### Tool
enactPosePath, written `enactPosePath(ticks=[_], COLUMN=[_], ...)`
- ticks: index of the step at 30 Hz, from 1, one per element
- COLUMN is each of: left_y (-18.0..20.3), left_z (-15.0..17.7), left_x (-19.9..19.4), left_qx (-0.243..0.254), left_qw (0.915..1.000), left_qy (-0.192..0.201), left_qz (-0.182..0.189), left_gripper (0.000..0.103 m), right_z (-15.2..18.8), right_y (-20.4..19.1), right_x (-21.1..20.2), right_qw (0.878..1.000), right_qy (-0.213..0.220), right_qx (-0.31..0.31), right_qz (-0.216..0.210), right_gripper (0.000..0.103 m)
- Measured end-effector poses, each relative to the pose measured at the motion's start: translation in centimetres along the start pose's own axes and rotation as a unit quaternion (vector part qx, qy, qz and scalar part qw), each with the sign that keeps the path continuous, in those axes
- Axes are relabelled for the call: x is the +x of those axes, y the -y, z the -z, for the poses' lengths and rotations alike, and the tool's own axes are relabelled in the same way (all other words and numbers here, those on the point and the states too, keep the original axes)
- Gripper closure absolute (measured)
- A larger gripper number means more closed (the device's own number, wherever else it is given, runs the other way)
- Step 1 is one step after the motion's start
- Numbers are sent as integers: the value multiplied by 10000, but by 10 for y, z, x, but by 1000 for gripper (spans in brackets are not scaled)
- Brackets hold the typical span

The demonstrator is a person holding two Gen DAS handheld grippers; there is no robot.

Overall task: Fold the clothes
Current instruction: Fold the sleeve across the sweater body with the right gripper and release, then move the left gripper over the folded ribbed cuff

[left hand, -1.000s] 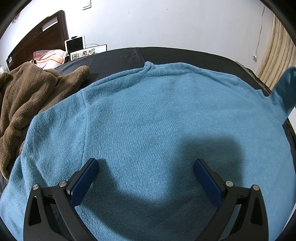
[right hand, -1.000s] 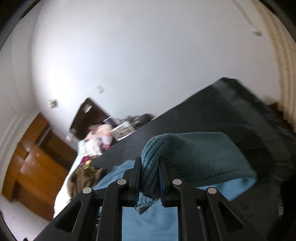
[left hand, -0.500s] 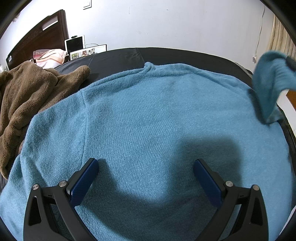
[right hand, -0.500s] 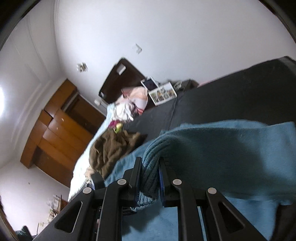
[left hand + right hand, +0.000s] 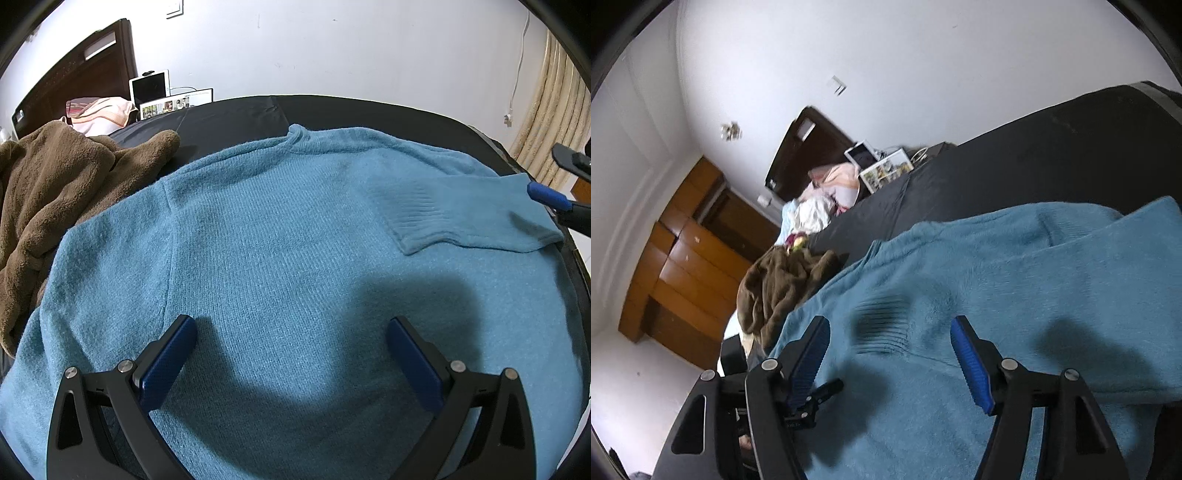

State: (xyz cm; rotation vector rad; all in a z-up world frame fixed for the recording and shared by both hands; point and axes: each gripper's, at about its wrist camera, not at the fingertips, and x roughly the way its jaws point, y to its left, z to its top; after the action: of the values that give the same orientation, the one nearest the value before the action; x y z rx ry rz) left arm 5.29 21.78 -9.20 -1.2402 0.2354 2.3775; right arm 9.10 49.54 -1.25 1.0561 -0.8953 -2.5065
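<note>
A blue knit sweater [image 5: 280,236] lies flat on a black bed cover [image 5: 236,118], neck towards the far wall. Its right sleeve [image 5: 465,214] is folded inwards across the body, ribbed cuff towards the middle. My left gripper [image 5: 291,354] is open and empty just above the sweater's lower body. My right gripper [image 5: 890,354] is open and empty above the folded sleeve [image 5: 997,295], the ribbed cuff [image 5: 882,325] between its fingers; its blue pad shows at the right edge of the left wrist view [image 5: 548,197].
A brown fleece garment [image 5: 55,192] lies heaped to the left of the sweater, also in the right wrist view [image 5: 783,284]. Pillows, a tablet [image 5: 149,88] and a dark headboard [image 5: 74,70] are at the far left. A curtain [image 5: 550,122] hangs at the right. Wooden wardrobes [image 5: 683,266] stand beyond the bed.
My right gripper carried the sleeve in over the sweater's body, laid it down and opened. The left gripper has not moved.
</note>
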Motion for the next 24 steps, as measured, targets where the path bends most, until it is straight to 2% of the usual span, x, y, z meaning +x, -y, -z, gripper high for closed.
enactPosePath(ticks=[4, 9, 13, 17, 19, 24], left_y=[-2, 1, 2, 14, 21, 28], left_z=[0, -3, -15, -38, -50, -70], left_x=[-1, -2, -13, -15, -4, 27], left_qx=[-50, -61, -281, -349, -416, -809], left_qw=[10000, 9999, 9972, 9920, 9868, 9752], left_qy=[15, -106, -186, -269, -443, -804], left_qz=[58, 116, 672, 1184, 1500, 1899], left_gripper=[0, 0, 0, 0, 0, 0], right_z=[5, 14, 17, 18, 17, 13], right_y=[9, 25, 28, 17, 16, 28], right_x=[4, 13, 16, 9, 3, -4], right_qw=[9987, 9943, 9882, 9816, 9800, 9822], right_qy=[245, 352, 338, 620, 755, 807], right_qx=[-62, -209, -448, -718, -730, -423], right_qz=[432, 981, 1423, 1656, 1693, 1640], right_gripper=[33, 33, 33, 33, 33, 30])
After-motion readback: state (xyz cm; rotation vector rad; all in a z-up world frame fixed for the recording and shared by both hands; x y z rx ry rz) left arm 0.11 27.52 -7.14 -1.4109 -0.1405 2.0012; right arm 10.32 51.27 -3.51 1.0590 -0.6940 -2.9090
